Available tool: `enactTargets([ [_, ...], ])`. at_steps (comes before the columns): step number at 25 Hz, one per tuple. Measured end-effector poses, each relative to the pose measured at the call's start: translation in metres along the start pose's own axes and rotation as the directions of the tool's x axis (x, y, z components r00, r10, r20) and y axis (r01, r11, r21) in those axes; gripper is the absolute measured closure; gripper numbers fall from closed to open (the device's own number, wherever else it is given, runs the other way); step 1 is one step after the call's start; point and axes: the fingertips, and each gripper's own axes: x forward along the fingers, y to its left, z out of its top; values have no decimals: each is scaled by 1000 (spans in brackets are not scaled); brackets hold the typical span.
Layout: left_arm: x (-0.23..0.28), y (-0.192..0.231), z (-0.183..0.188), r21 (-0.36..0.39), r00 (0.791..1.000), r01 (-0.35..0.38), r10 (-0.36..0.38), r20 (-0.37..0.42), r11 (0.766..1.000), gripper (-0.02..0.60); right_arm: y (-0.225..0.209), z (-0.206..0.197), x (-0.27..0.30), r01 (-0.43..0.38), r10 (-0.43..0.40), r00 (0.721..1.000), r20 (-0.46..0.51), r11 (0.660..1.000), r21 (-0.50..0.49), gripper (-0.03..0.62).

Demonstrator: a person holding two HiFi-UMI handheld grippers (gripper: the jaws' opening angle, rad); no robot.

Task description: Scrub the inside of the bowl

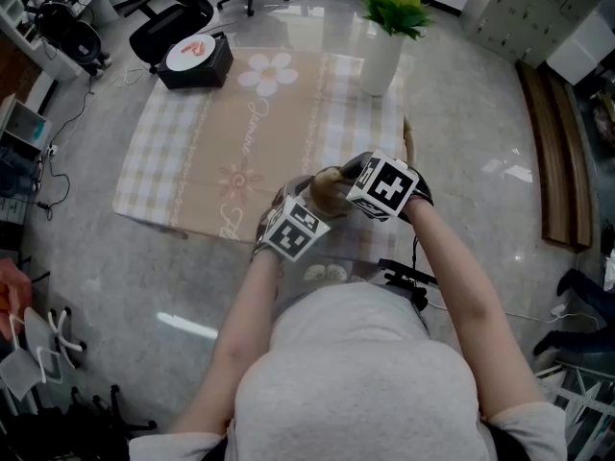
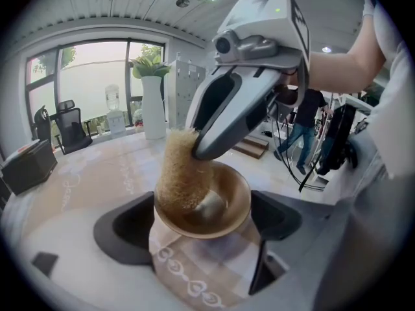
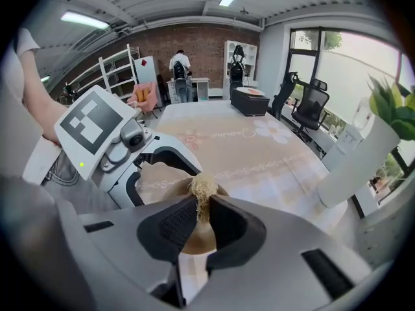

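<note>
A golden-brown bowl (image 2: 224, 206) sits between the jaws of my left gripper (image 2: 201, 224), which is shut on its sides and holds it just above the tablecloth. In the head view the bowl (image 1: 328, 190) is over the table's near edge, between the left gripper (image 1: 306, 211) and the right gripper (image 1: 352, 186). My right gripper (image 3: 202, 214) is shut on a tan fibrous scrubber (image 3: 203, 189). The scrubber (image 2: 181, 170) is pressed down into the bowl's inside, against its left wall. From the right gripper view only a sliver of the bowl (image 3: 194, 238) shows under the jaws.
A beige checked tablecloth (image 1: 240, 133) covers the table. At its far edge stand a white vase with a green plant (image 1: 381, 56) and a black box with a round white lid (image 1: 195, 58). Office chairs (image 1: 173, 12) stand beyond; a wooden bench (image 1: 555, 152) lies to the right.
</note>
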Motion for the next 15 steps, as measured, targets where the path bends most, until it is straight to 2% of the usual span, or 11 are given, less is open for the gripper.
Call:
enactTargets([
  [8, -1, -1, 0, 0, 1000, 3, -3, -2, 1000, 140, -19, -9, 5, 33, -36, 994, -106, 999, -30, 534],
  [15, 0, 0, 0, -3, 1000, 3, -3, 5, 1000, 140, -26, -22, 1, 38, -41, 987, -153, 999, -20, 534],
])
